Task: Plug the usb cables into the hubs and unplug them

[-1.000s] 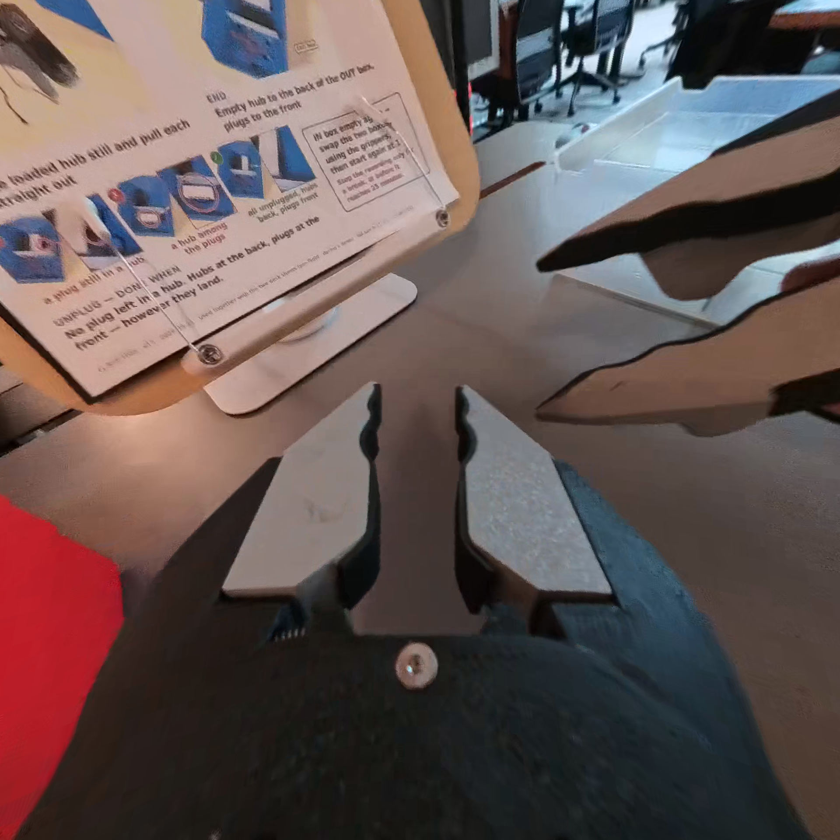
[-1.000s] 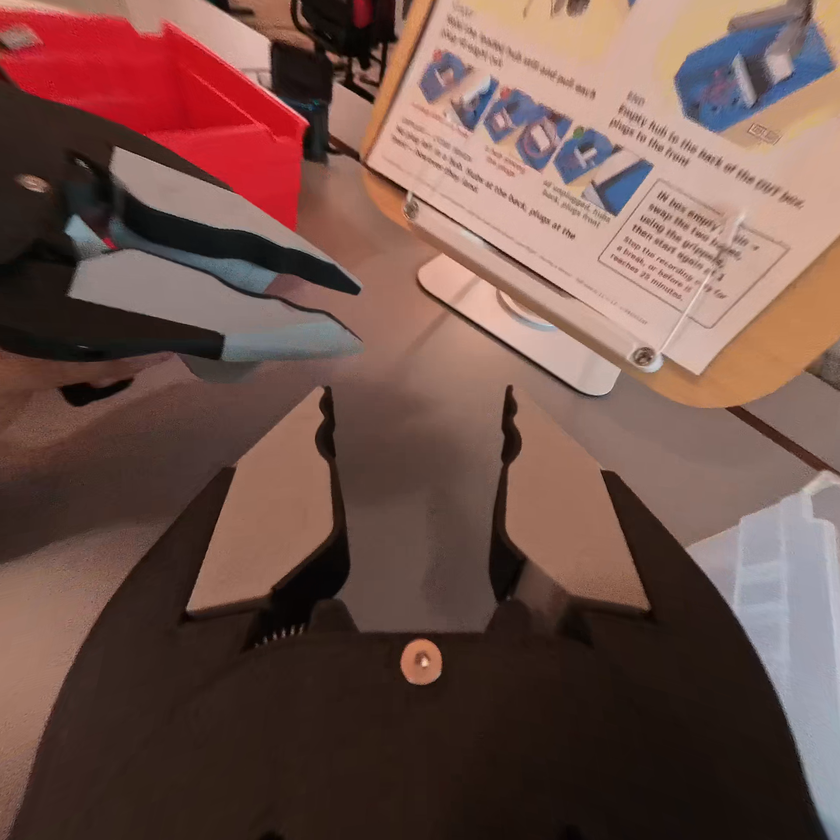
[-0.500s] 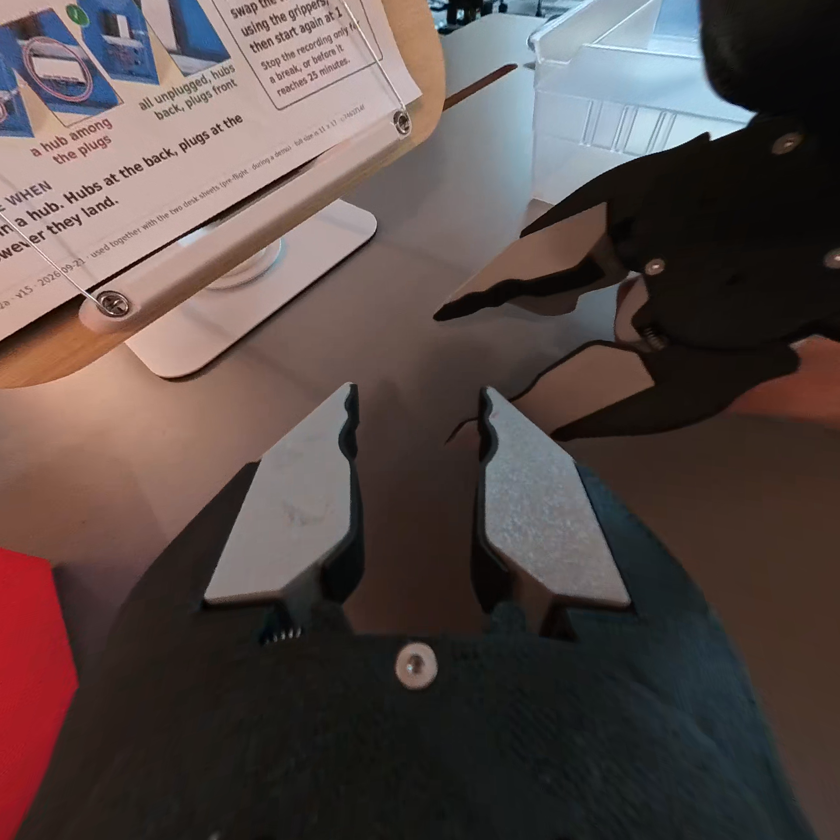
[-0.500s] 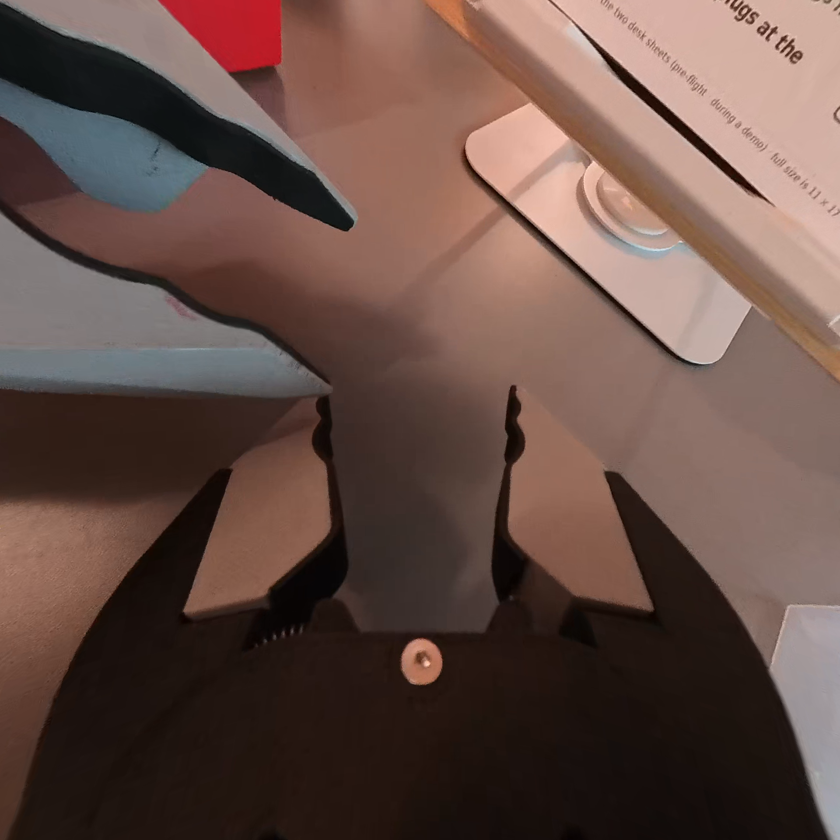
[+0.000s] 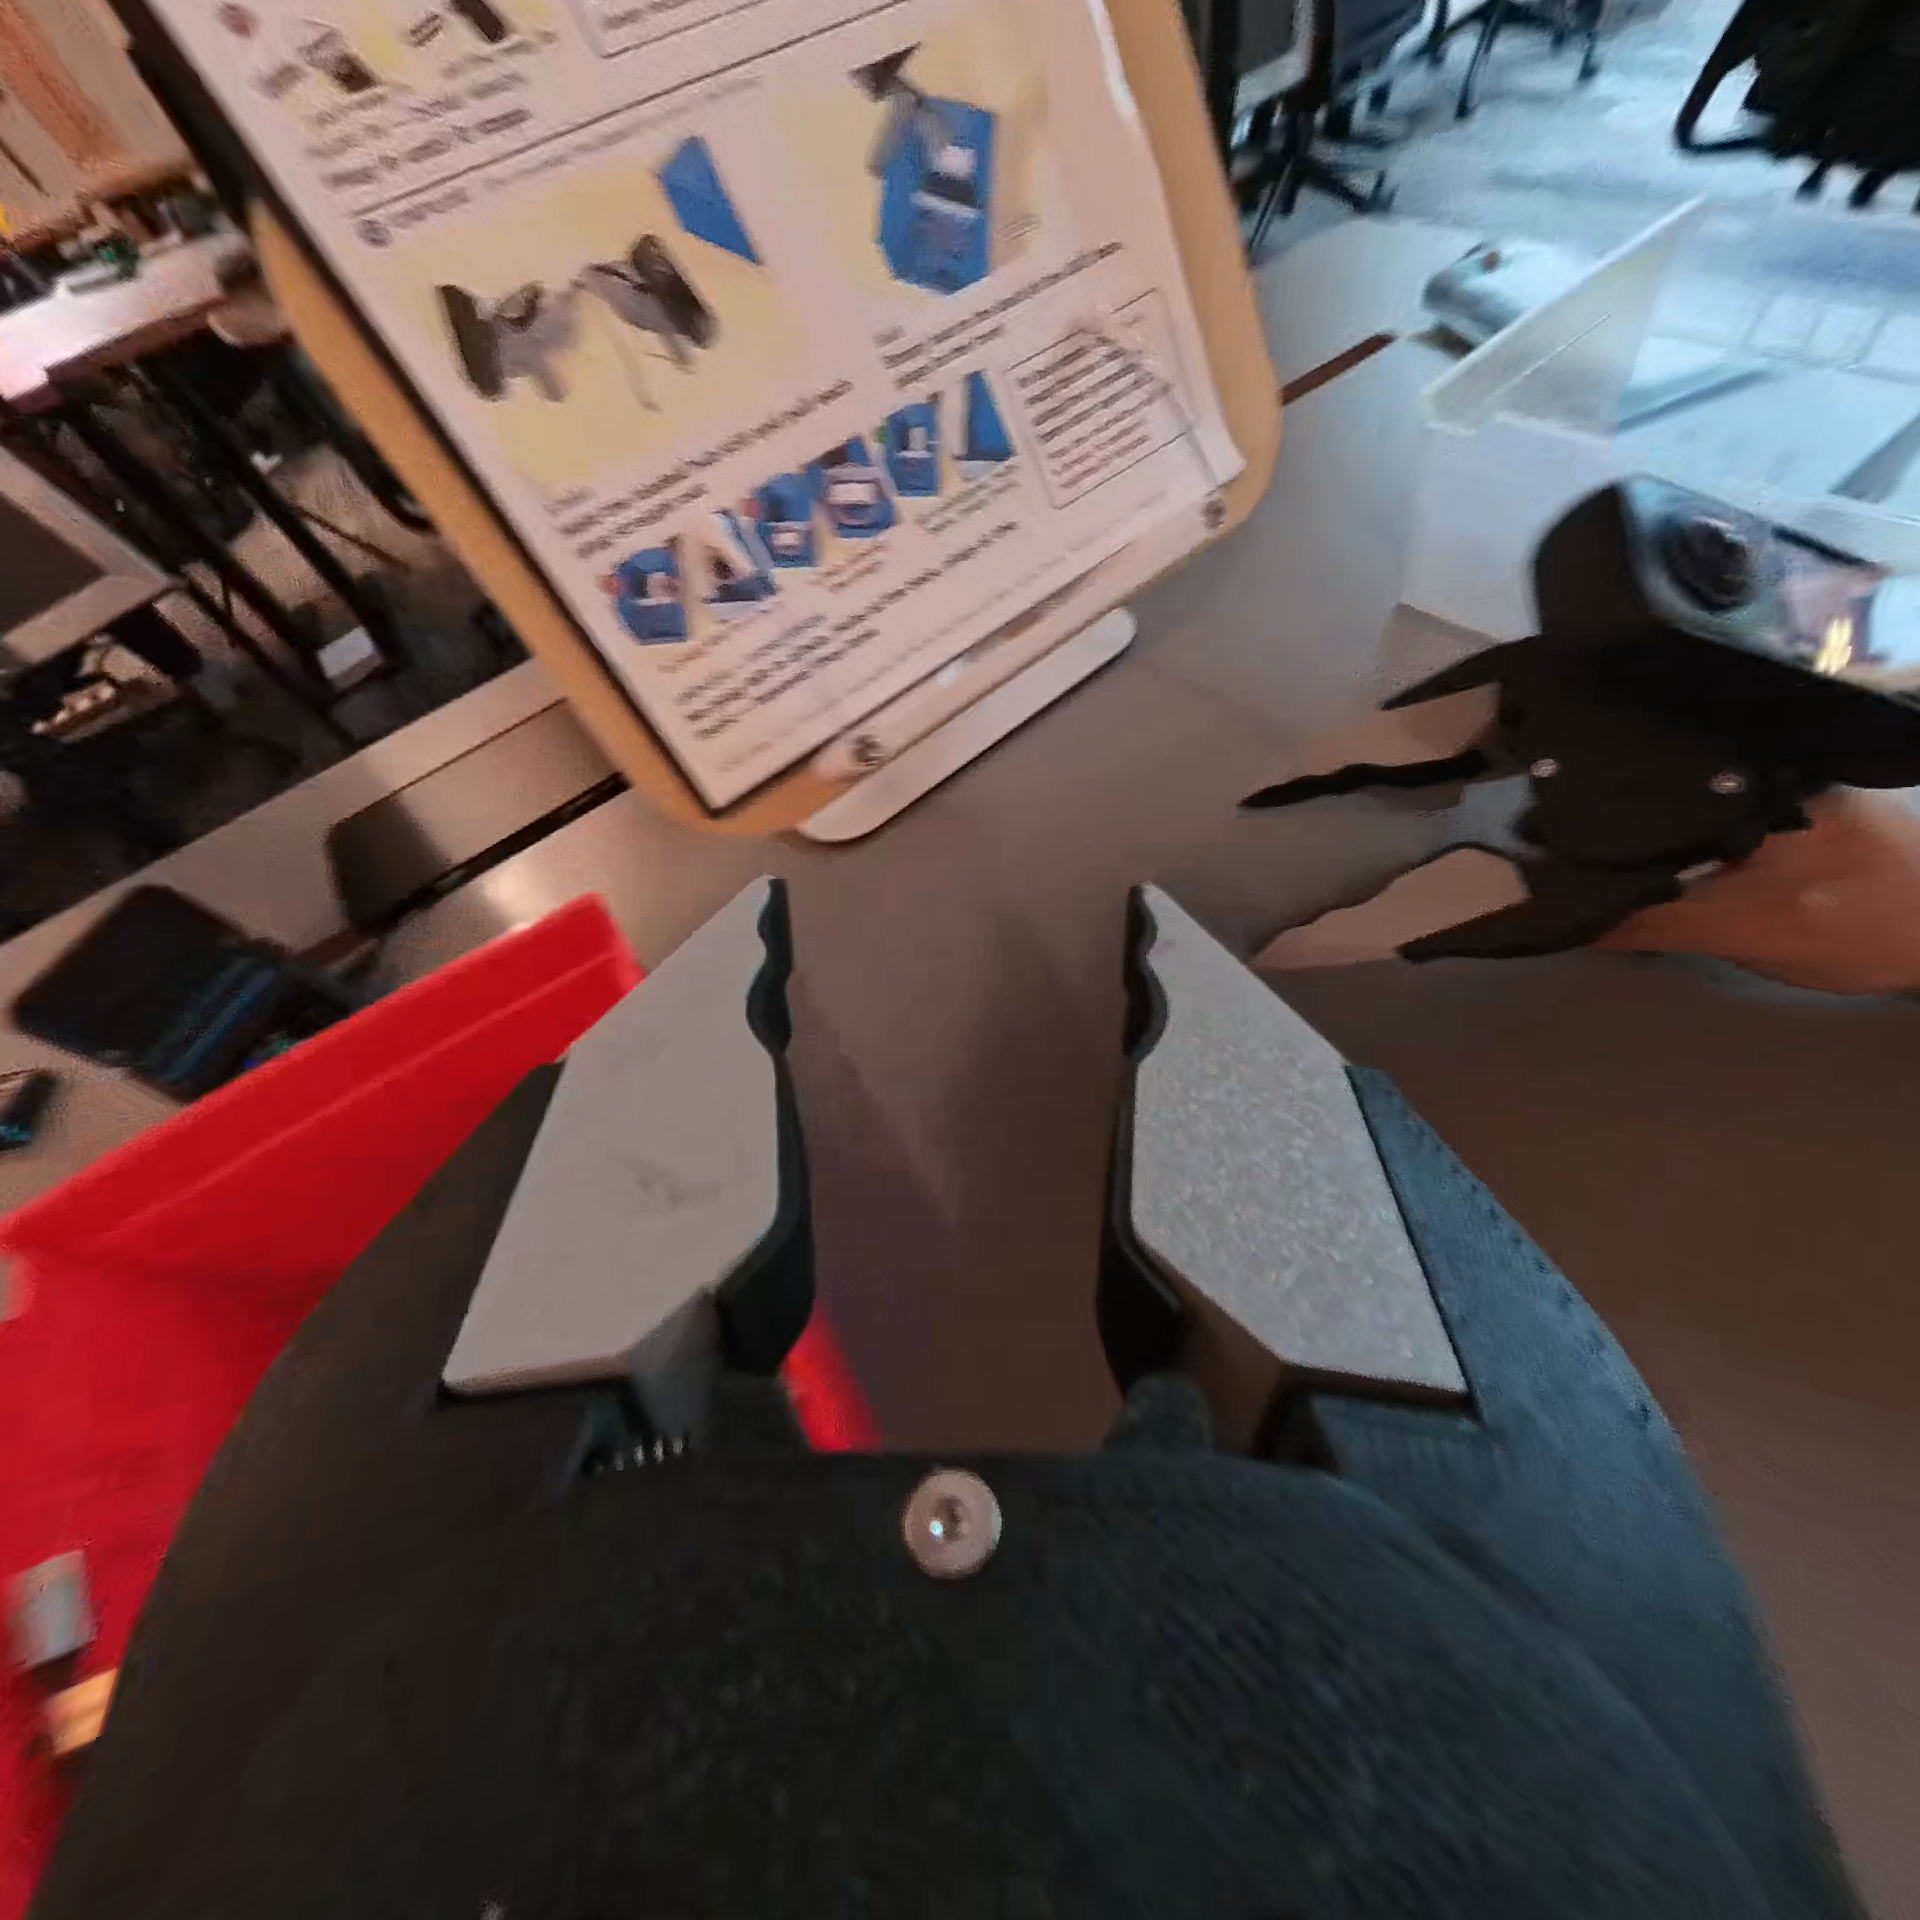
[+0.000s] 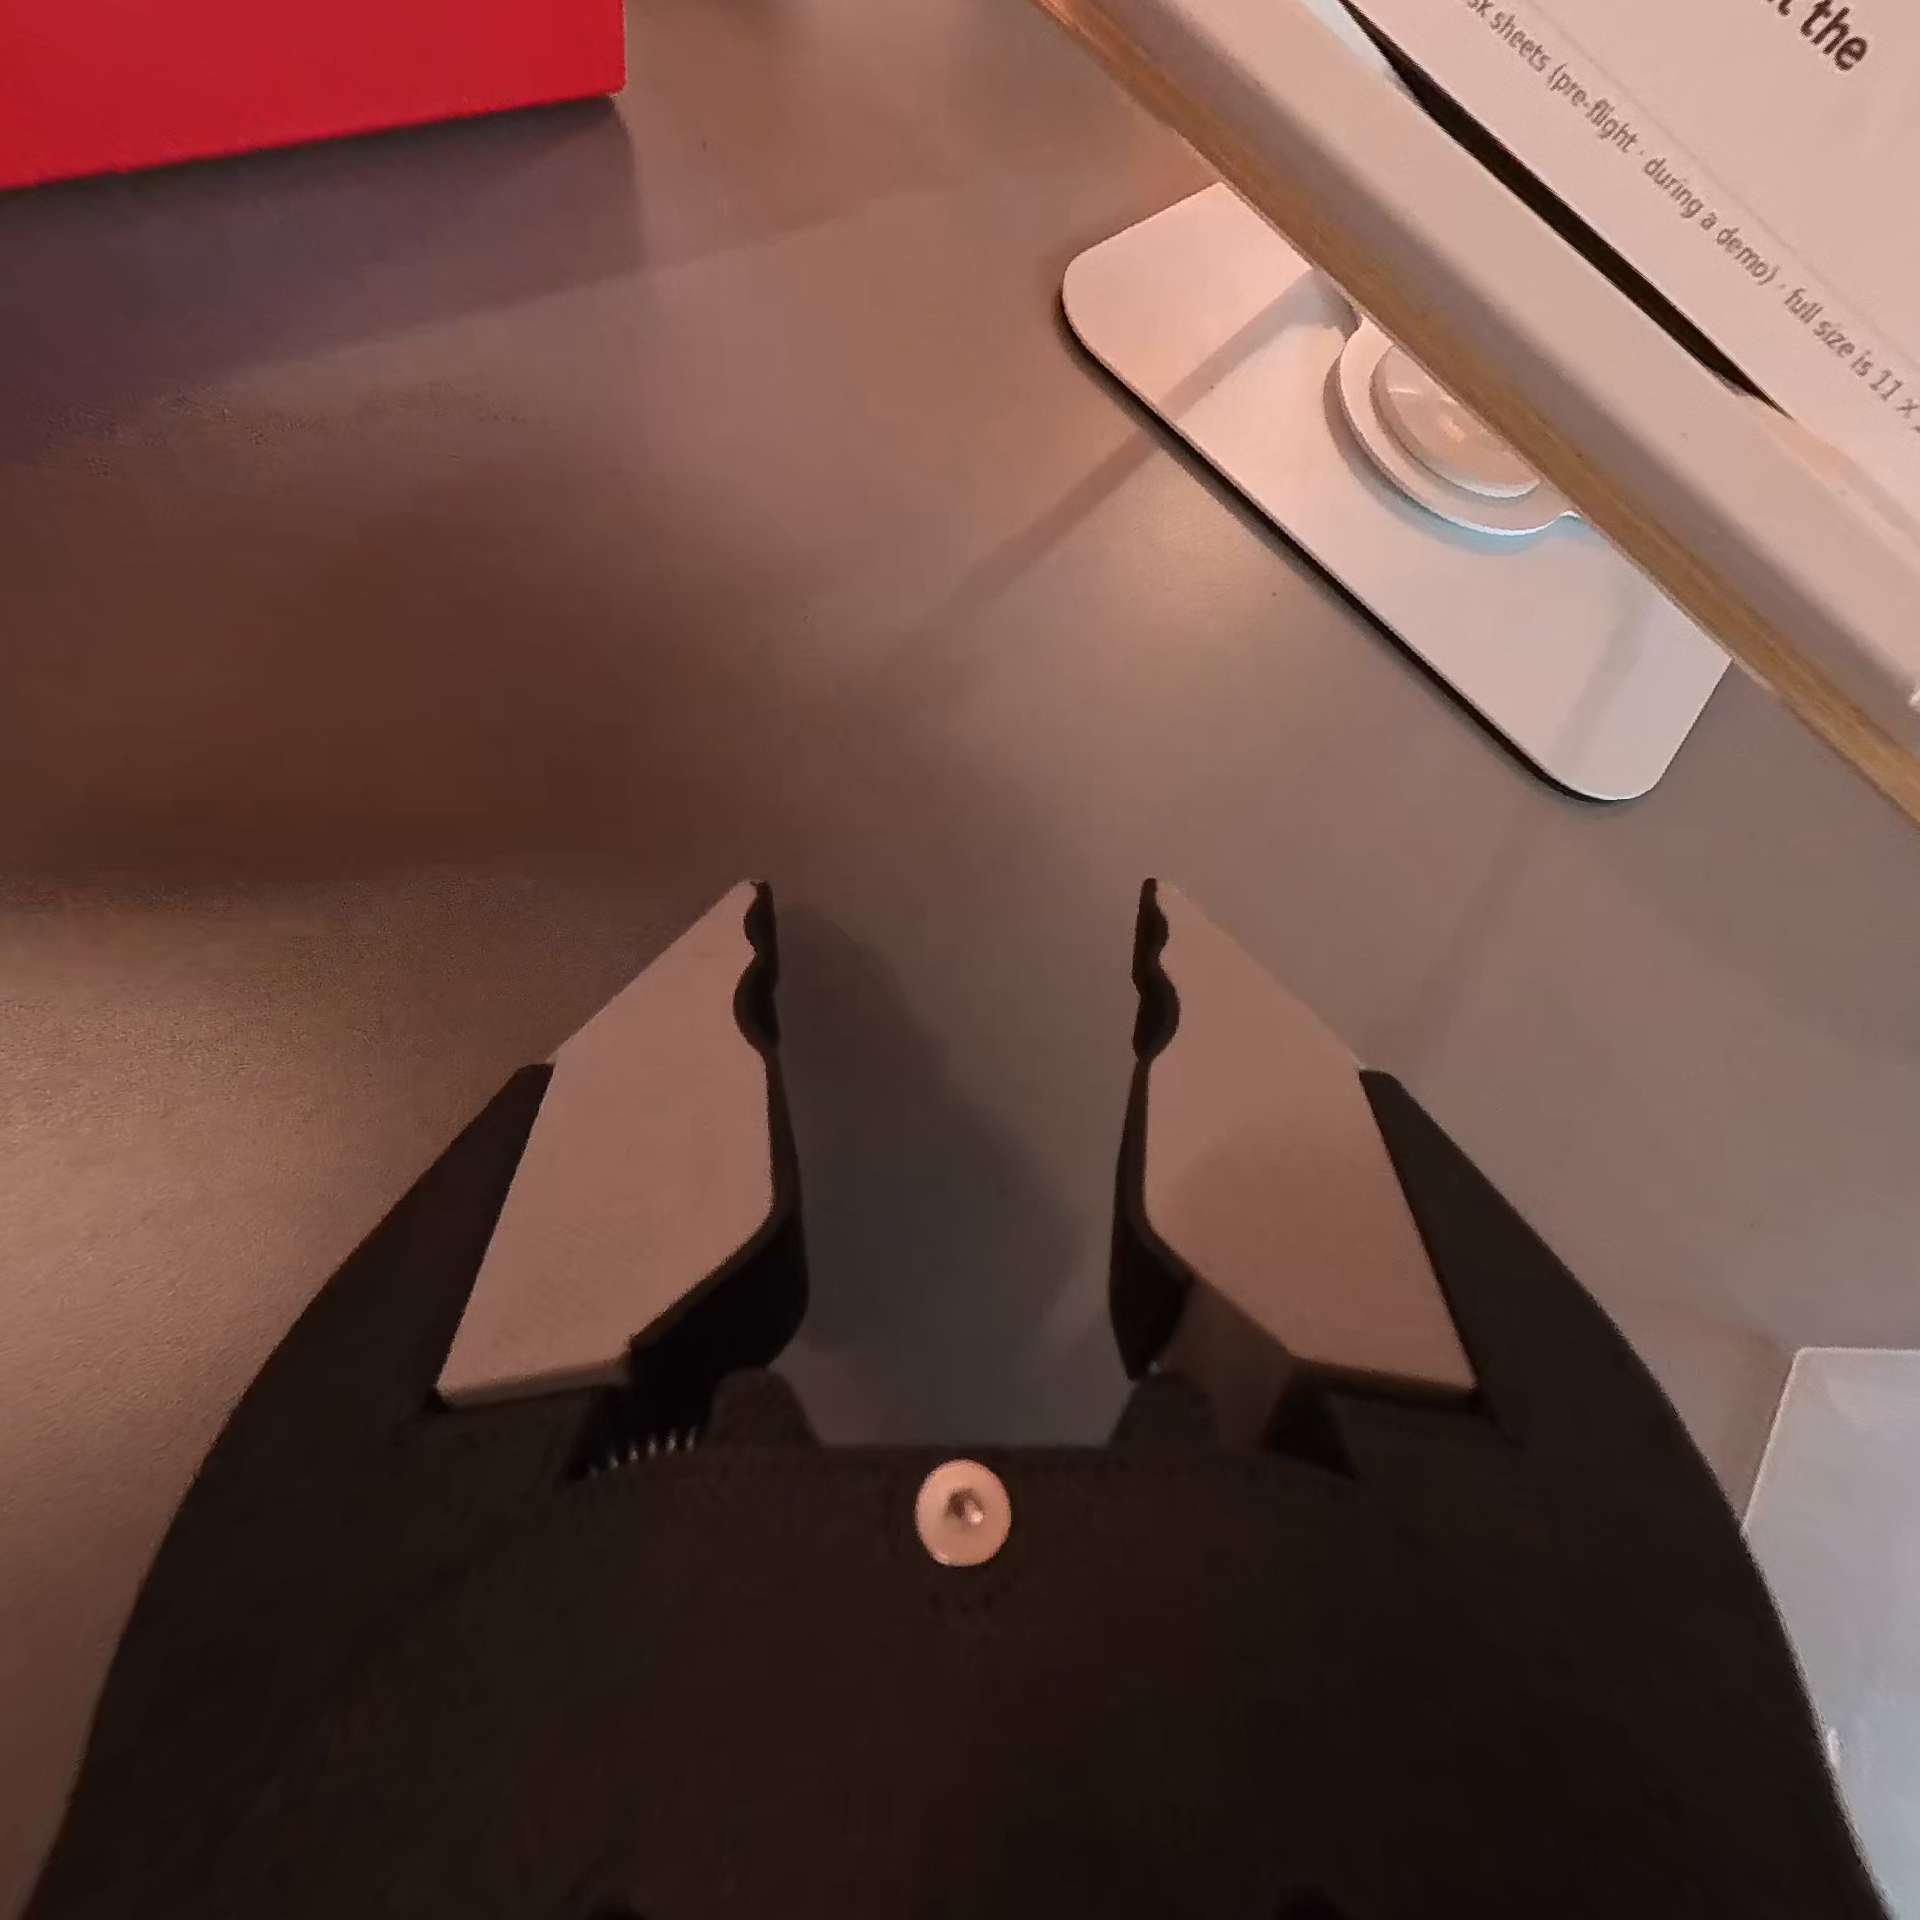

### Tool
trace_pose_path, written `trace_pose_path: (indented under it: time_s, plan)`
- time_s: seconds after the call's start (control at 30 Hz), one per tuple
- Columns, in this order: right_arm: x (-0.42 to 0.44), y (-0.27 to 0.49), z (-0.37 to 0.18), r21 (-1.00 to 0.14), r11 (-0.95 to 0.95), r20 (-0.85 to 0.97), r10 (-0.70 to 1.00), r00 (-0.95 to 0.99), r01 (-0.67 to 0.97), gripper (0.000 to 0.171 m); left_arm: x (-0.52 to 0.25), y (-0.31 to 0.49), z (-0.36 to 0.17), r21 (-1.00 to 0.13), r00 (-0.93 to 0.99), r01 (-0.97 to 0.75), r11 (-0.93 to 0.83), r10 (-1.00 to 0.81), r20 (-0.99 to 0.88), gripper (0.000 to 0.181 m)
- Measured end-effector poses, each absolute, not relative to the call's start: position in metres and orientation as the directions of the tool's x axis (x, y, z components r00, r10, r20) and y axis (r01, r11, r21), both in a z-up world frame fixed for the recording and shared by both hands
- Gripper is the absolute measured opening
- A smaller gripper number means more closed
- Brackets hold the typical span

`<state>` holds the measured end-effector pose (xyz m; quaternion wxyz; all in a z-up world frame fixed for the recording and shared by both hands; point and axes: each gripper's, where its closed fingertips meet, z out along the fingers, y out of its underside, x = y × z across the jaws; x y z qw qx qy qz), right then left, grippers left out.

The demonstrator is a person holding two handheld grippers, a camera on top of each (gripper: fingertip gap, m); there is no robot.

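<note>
My left gripper (image 5: 954, 904) is open and empty above the grey table (image 5: 1558, 1122), by the right edge of a red box (image 5: 260, 1195). Small blurred items (image 5: 47, 1631) lie in that box at the far left; I cannot tell what they are. My right gripper (image 6: 954, 899) is open and empty, pointing down at the bare table (image 6: 520, 623). It also shows in the left wrist view (image 5: 1340, 873) at the right, open, held by a hand (image 5: 1829, 925). No hub or usb cable is clearly in view.
An instruction sheet on a wooden board (image 5: 790, 343) stands on a white base (image 6: 1382, 499) at the back middle. A clear plastic box (image 5: 1621, 343) stands at the right; its corner shows in the right wrist view (image 6: 1829, 1558). The red box edge (image 6: 301, 83) shows top left. The grippers' ends are close to 20 cm from one another.
My left gripper has pulled back and tilted up, opening wider, so the red box and whole sheet show. It has left the right wrist view. My right gripper stays low over the table.
</note>
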<state>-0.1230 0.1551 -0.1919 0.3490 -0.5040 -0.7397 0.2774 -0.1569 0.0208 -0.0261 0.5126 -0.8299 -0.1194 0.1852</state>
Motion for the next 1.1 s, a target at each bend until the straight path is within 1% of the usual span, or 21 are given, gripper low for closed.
trace_pose_path:
  time_s: [0.07,0.13,0.2,0.27,0.3,0.4,0.5,0.57,0.6,0.63,0.7,0.83,0.9,1.0,1.1]
  plan:
    - [-0.123,0.155,-0.191,-0.764,0.339,0.24,0.939,-0.246,0.548,0.065,-0.185,0.008,-0.014,-0.851,0.901,0.017,-0.525,0.377,-0.215,0.064]
    - [-0.123,0.155,-0.191,-0.764,0.339,0.241,0.939,-0.245,0.549,0.065,-0.219,-0.003,-0.022,-0.775,0.906,0.038,-0.631,0.349,-0.24,0.065]
    - [-0.123,0.155,-0.191,-0.766,0.335,0.238,0.941,-0.243,0.549,0.065,-0.244,-0.014,-0.052,-0.65,0.937,0.082,-0.755,0.282,-0.208,0.065]
    - [-0.123,0.156,-0.19,-0.77,0.326,0.229,0.944,-0.239,0.548,0.065,-0.257,-0.024,-0.084,-0.532,0.974,0.059,-0.844,0.165,-0.153,0.065]
    - [-0.124,0.156,-0.19,-0.773,0.32,0.224,0.945,-0.237,0.548,0.065,-0.266,-0.029,-0.095,-0.499,0.981,0.039,-0.866,0.129,-0.147,0.058]
    - [-0.124,0.157,-0.191,-0.774,0.303,0.201,0.95,-0.238,0.555,0.065,-0.287,-0.038,-0.116,-0.426,0.989,0.01,-0.905,0.071,-0.129,0.056]
    - [-0.124,0.158,-0.194,-0.766,0.29,0.182,0.954,-0.239,0.573,0.065,-0.297,-0.05,-0.142,-0.294,0.995,-0.031,-0.955,-0.001,-0.101,0.058]
    - [-0.124,0.157,-0.193,-0.769,0.29,0.182,0.954,-0.24,0.57,0.064,-0.296,-0.06,-0.164,-0.177,0.995,-0.077,-0.981,-0.065,-0.077,0.06]
    - [-0.124,0.157,-0.193,-0.771,0.292,0.183,0.953,-0.241,0.567,0.064,-0.299,-0.065,-0.176,-0.11,0.992,-0.103,-0.989,-0.093,-0.089,0.062]
    - [-0.124,0.157,-0.192,-0.772,0.292,0.184,0.953,-0.241,0.565,0.063,-0.302,-0.068,-0.185,-0.059,0.988,-0.127,-0.99,-0.121,-0.1,0.069]
    - [-0.124,0.157,-0.192,-0.772,0.291,0.182,0.953,-0.242,0.565,0.063,-0.311,-0.067,-0.198,0.0,0.976,-0.158,-0.987,-0.156,-0.15,0.066]
    - [-0.124,0.158,-0.191,-0.78,0.275,0.166,0.957,-0.238,0.563,0.063,-0.316,-0.061,-0.196,-0.021,0.955,-0.221,-0.975,-0.212,-0.21,0.062]
    - [-0.124,0.158,-0.19,-0.786,0.267,0.16,0.959,-0.235,0.558,0.063,-0.317,-0.061,-0.186,-0.057,0.942,-0.228,-0.972,-0.206,-0.264,0.062]
    - [-0.122,0.157,-0.19,-0.785,0.268,0.156,0.958,-0.24,0.558,0.063,-0.324,-0.066,-0.153,-0.167,0.91,-0.201,-0.965,-0.121,-0.397,0.061]
    - [-0.122,0.156,-0.19,-0.783,0.286,0.178,0.954,-0.242,0.552,0.062,-0.341,-0.083,-0.103,-0.27,0.801,-0.165,-0.949,0.031,-0.598,0.059]
